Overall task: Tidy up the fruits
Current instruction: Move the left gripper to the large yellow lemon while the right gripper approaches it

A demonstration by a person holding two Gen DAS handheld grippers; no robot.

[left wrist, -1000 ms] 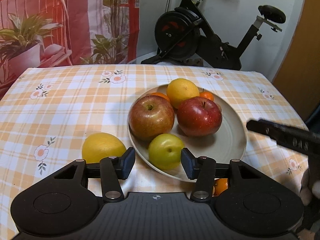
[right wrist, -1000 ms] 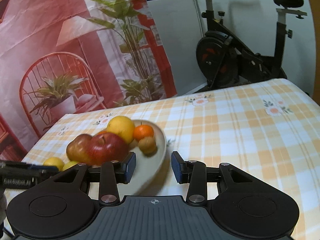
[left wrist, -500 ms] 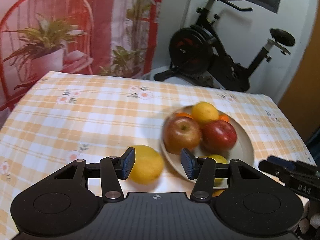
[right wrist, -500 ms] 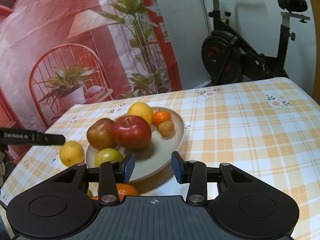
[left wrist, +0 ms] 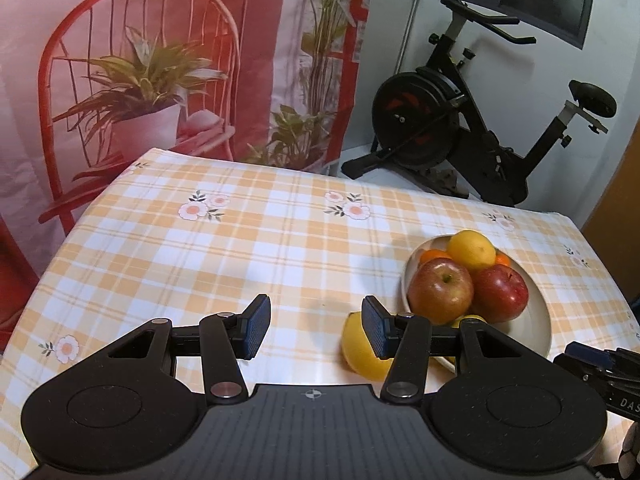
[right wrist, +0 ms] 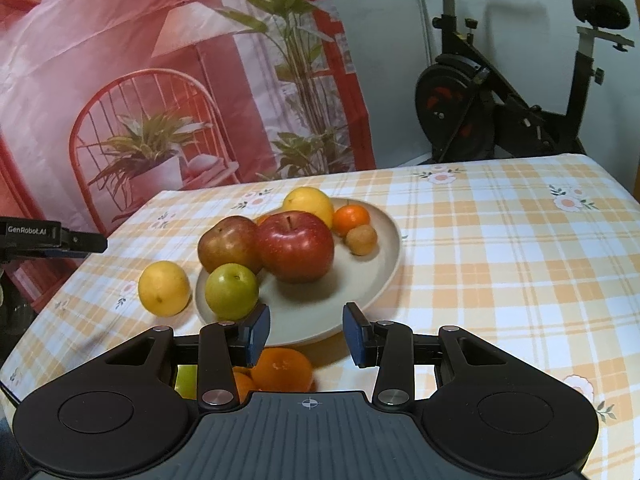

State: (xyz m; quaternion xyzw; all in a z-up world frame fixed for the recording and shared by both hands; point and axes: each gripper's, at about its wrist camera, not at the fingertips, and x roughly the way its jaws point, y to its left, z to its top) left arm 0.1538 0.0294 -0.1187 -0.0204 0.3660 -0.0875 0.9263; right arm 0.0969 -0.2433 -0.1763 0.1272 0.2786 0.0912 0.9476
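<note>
Centre of the right wrist view: beige plate (right wrist: 384,248) on the checked tablecloth (right wrist: 500,264), loaded with a red apple (right wrist: 296,245), a darker red-green apple (right wrist: 228,245) to its left, a green apple (right wrist: 231,291) at the plate's near-left rim, a yellow citrus (right wrist: 309,203) at the back, a small mandarin (right wrist: 351,220) and a small brown fruit (right wrist: 361,240) on the right side. Loose lemon (right wrist: 164,288) lies on the cloth just left of the plate, apart from it. Lower centre, close under the right gripper (right wrist: 306,334): an orange (right wrist: 282,372) on the cloth, with what may be a second orange and a green fruit beside it, mostly hidden by the tool body. Right gripper jaws stand partly apart, nothing between the pads; they frame the plate's near rim without touching it.

Left wrist view: left gripper (left wrist: 316,328) partly spread, empty, bare cloth between the pads. Lemon (left wrist: 360,350) sits just behind its right-hand finger, at lower centre-right; contact not discernible. Plate (left wrist: 540,320) at right of frame. Right gripper's tip (left wrist: 600,364) enters at the lower right edge. Exercise bike (left wrist: 460,128) stands behind the table, upper right.
</note>
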